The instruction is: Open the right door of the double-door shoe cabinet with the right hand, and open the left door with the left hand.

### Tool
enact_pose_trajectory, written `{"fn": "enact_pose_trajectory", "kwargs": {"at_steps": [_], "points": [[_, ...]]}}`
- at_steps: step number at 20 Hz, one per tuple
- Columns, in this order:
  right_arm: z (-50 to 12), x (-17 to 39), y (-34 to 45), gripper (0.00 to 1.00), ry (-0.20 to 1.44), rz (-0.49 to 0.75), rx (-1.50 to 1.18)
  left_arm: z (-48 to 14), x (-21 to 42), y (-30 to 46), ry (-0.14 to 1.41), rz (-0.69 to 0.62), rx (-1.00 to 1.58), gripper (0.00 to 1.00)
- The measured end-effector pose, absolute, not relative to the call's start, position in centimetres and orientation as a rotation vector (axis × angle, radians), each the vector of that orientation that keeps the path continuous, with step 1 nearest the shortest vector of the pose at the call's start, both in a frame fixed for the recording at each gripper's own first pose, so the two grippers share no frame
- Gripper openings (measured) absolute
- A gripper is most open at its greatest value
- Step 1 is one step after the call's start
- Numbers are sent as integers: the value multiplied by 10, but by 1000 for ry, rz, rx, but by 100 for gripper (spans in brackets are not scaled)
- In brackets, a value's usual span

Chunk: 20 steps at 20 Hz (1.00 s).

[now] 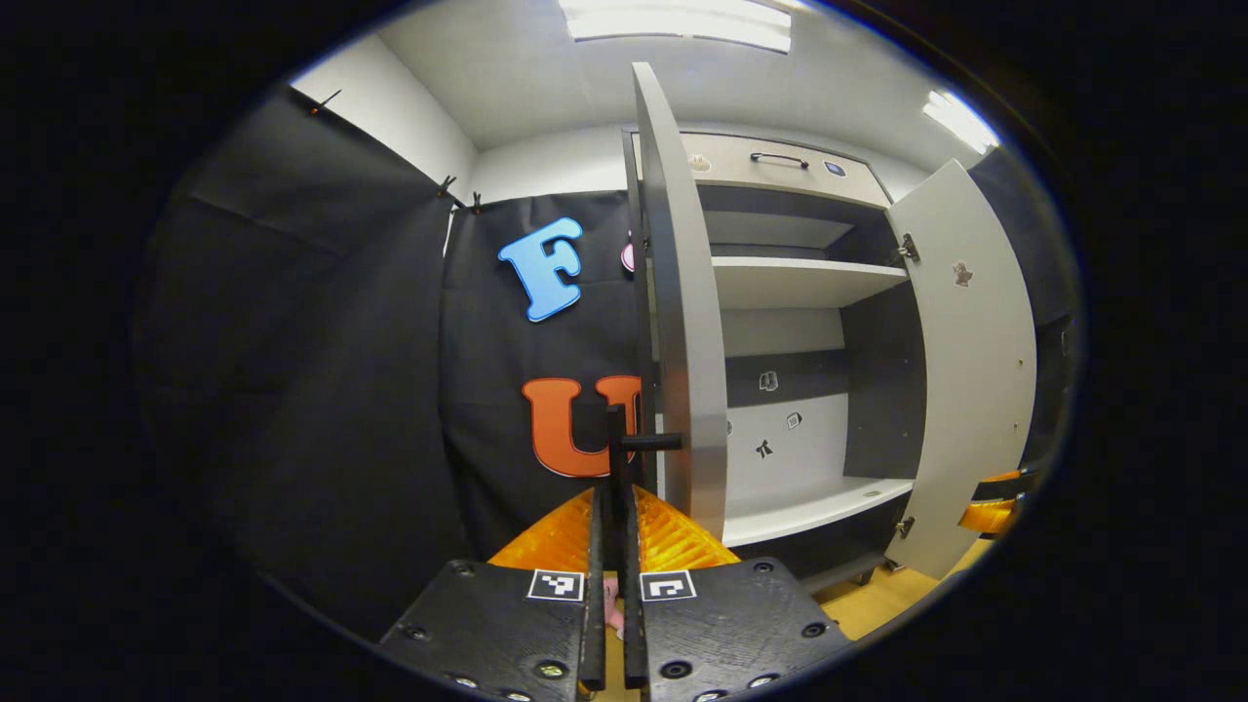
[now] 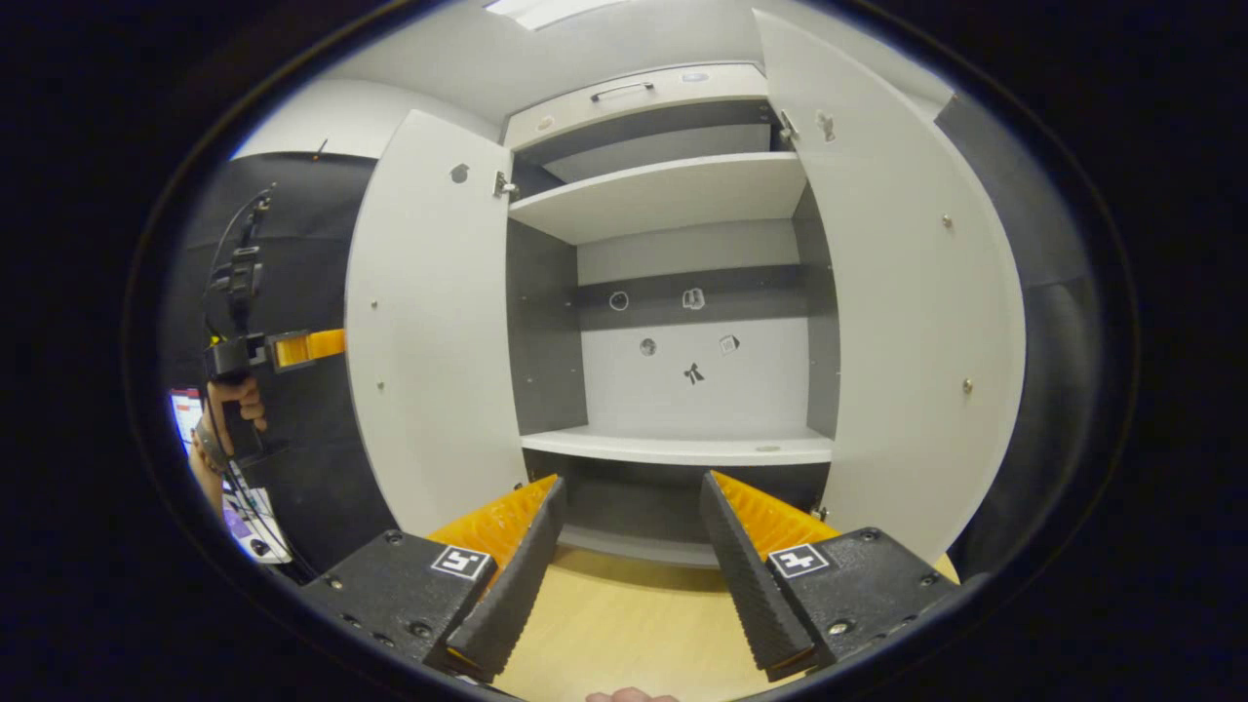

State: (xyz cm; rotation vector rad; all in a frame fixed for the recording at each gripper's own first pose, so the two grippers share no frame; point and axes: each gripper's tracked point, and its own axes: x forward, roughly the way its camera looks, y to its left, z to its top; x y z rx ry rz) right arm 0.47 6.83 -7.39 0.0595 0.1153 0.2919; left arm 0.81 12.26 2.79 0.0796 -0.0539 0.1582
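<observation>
Black cloth wall (image 1: pixel 322 370) behind, pale wooden floor (image 2: pixel 624 624) below. Between them, shoe cabinet (image 2: pixel 673 200) wide open: flat matte grey panels, darker back strip, two plain shelves, small stickers on the rear wall. Right door (image 2: pixel 907 292) swung fully out. Left door (image 1: pixel 682 312) standing edge-on in the left gripper view, broad inner face showing in the right gripper view. Left gripper (image 1: pixel 611 507) pressed together on the left door's slim dark bar handle (image 1: pixel 624 444), fingers ribbed and wedge-shaped. Right gripper (image 2: pixel 629 546) spread, holding nothing, hanging low before the bottom shelf, well apart from its door. Judged the closing step: both doors open. Next calls for spreading the left jaws and drawing straight back off the handle without nudging the door.
</observation>
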Motion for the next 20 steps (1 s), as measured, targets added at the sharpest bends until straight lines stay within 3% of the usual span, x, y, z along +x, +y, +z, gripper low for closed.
{"fn": "enact_pose_trajectory", "kwargs": {"at_steps": [3,6,10,15,17,18,19,20], "points": [[-68,7,35,89,72,190,31,-11,-12,44,-1,12,50,1],[-59,11,15,89,36,128,14,-38,9,-10,18,-53,19,0],[-54,-1,6,86,27,125,43,-68,39,-53,56,-62,-100,1],[-49,-10,-8,89,13,98,31,-81,55,-46,56,-16,-140,2],[-48,-11,-12,89,13,94,29,-77,54,-48,35,-33,-127,20],[-49,-11,-13,89,13,94,31,-75,53,-46,29,-25,-113,39],[-49,-11,-13,89,15,96,35,-75,53,-45,30,-23,-99,45],[-49,-11,-12,89,19,99,38,-74,52,-46,32,-26,-93,61]]}}
